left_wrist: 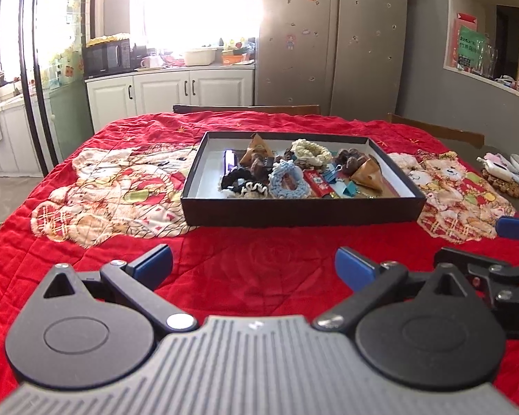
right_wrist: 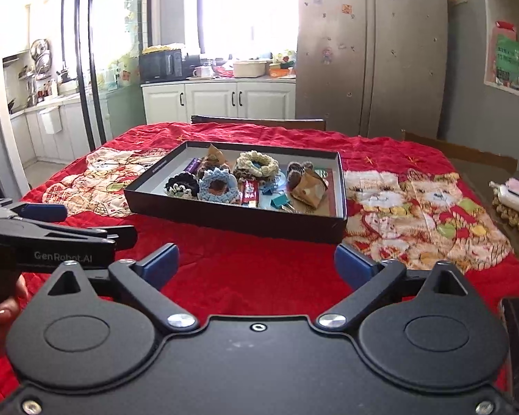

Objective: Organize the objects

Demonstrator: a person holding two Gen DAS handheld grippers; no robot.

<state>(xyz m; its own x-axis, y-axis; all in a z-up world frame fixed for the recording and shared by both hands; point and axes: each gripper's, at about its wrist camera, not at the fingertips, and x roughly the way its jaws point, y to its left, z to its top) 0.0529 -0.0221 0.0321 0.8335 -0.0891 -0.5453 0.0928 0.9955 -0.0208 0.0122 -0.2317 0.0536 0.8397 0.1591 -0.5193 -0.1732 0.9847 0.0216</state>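
Item one, far left: my left gripper (left_wrist: 253, 263), jaws spread wide with nothing between them, hovering over bare red cloth short of the box. In the right wrist view its body shows at the left edge, with the person's fingers (right_wrist: 4, 307) wrapped on the handle.

Item two, the surface: a red quilted cloth (left_wrist: 121, 249) with bear patterns, covering the table.

Item three, centre: a shallow black box (left_wrist: 304, 209), open-topped, resting on the cloth. Contents, left to right: a purple wrapped bar (left_wrist: 230, 159); a black scrunchie (left_wrist: 237, 176); a light blue knitted scrunchie (left_wrist: 289, 178); a cream scrunchie (left_wrist: 311, 150) behind it; a red wrapped snack (left_wrist: 318, 181); blue binder clips (left_wrist: 346, 186); a brown pyramid packet (left_wrist: 365, 174). All lie inside the box, crowded together.

Item four, right: my right gripper (right_wrist: 256, 264), jaws parted fully and empty, also over bare cloth, just in front of the box's near wall.
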